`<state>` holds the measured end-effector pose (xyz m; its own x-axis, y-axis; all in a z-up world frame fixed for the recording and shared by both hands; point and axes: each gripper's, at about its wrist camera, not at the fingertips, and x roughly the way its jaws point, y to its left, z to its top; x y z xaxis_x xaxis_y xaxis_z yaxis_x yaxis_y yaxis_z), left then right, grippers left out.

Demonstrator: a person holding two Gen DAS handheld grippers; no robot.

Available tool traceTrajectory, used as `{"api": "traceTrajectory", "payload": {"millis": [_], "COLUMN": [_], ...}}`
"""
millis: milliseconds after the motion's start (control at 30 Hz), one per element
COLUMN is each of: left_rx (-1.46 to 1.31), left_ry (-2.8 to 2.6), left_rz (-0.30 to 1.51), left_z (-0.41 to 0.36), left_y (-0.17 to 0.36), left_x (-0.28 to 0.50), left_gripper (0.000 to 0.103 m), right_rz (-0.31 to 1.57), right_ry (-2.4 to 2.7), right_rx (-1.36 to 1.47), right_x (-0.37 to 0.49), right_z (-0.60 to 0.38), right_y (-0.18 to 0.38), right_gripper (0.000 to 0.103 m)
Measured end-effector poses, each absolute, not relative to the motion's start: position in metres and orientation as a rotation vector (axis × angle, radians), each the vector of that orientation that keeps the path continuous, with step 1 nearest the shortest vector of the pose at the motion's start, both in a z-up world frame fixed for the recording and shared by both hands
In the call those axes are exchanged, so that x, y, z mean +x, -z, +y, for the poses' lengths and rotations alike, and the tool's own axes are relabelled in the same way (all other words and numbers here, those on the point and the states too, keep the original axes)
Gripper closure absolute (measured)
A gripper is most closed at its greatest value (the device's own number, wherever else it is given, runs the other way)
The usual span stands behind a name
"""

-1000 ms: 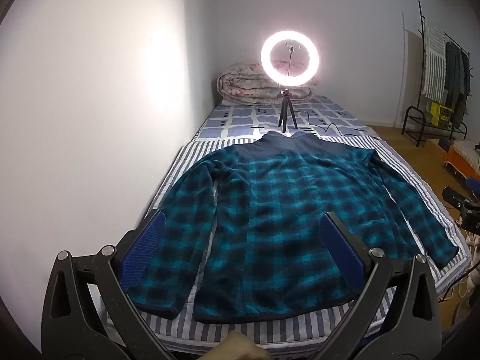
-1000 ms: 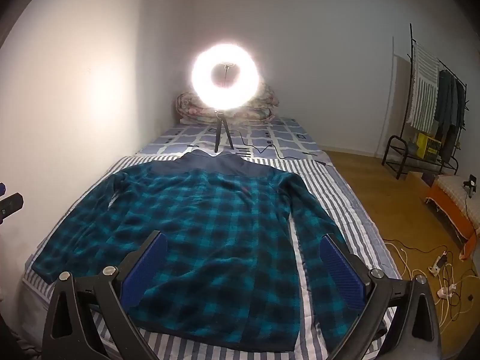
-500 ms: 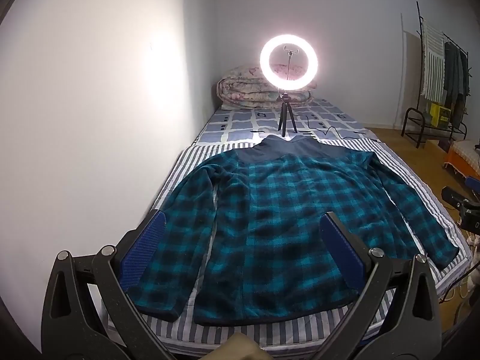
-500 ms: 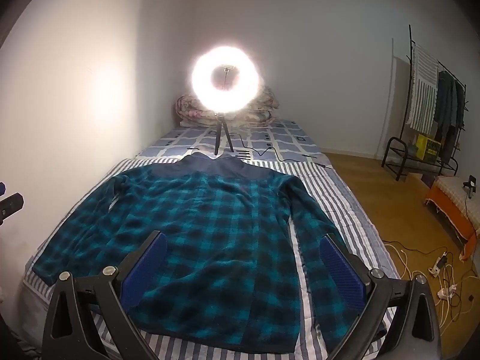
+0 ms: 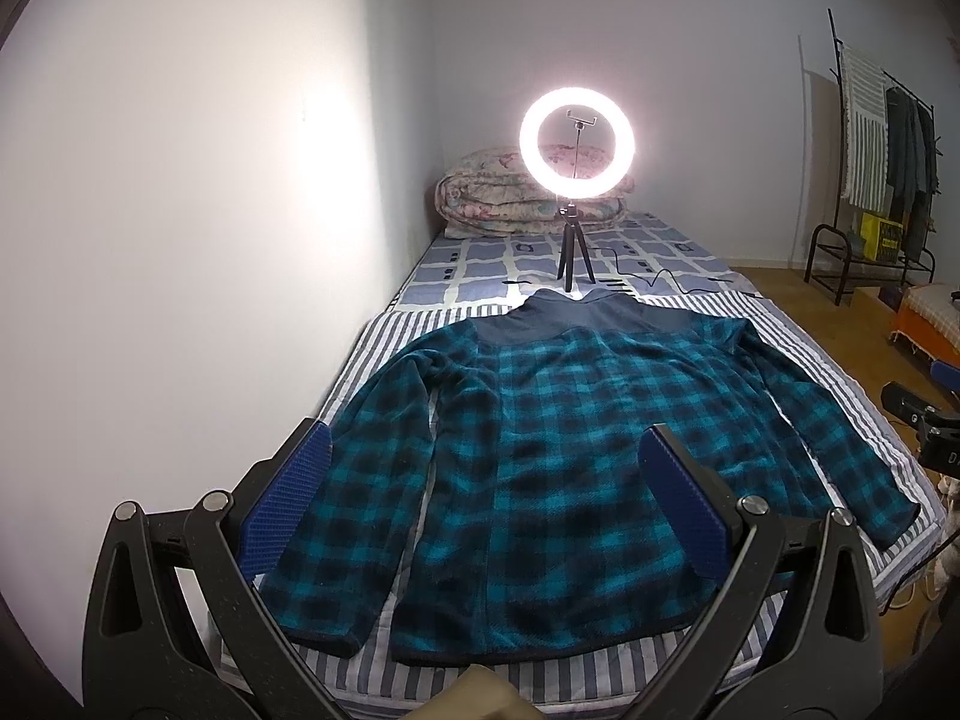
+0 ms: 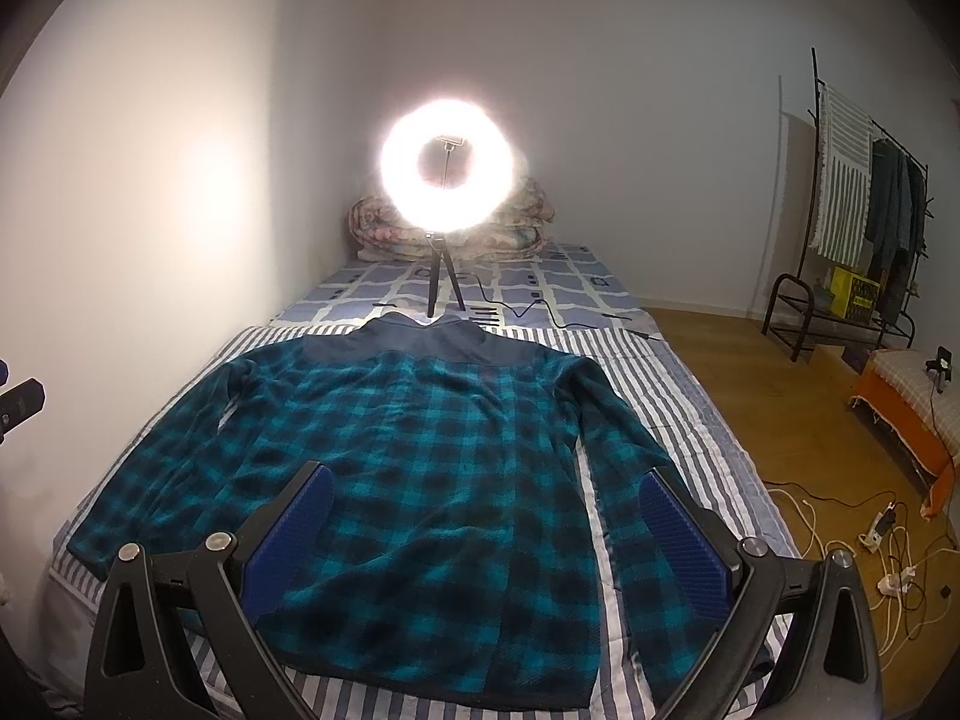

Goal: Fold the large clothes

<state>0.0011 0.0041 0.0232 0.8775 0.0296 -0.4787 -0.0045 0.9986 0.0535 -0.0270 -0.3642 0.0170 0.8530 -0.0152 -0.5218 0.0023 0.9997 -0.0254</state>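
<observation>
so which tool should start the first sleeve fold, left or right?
Probably left. The left tool hangs open just above the plaid jacket's wall-side sleeve. The right tool, also open, straddles the body and its own sleeve.

A bed (image 5: 840,372) stands along the wall, its near part covered by a blue-and-white striped sheet (image 6: 678,396) and its far part by a blue-and-white checked sheet (image 5: 492,258). A teal and black checked jacket (image 5: 570,450) lies flat on the striped sheet, collar toward the far end, both sleeves spread out and angled down to the near corners. Just beyond the collar a lit ring light (image 5: 577,143) stands on a small tripod (image 5: 573,264) on the checked sheet. A black cable (image 6: 540,315) trails across the sheet from the tripod toward the bed's edge. A folded floral quilt (image 5: 480,198) rests at the far end, against the wall.
</observation>
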Motion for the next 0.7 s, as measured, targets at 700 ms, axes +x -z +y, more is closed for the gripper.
{"api": "traceTrajectory", "payload": {"millis": [700], "left_rx": [0.052], "left_ry": [-0.025], "left_rz": [0.494], "left_z": [0.0058], "left_y": [-0.0227], "left_x": [-0.0012], "left_gripper": [0.0], "right_rz": [0.565], "right_ry": [-0.003], "right_rx": [-0.027], "right_x": [-0.0243], "right_z": [-0.3611], "right_y": [-0.0125], "right_gripper": [0.0]}}
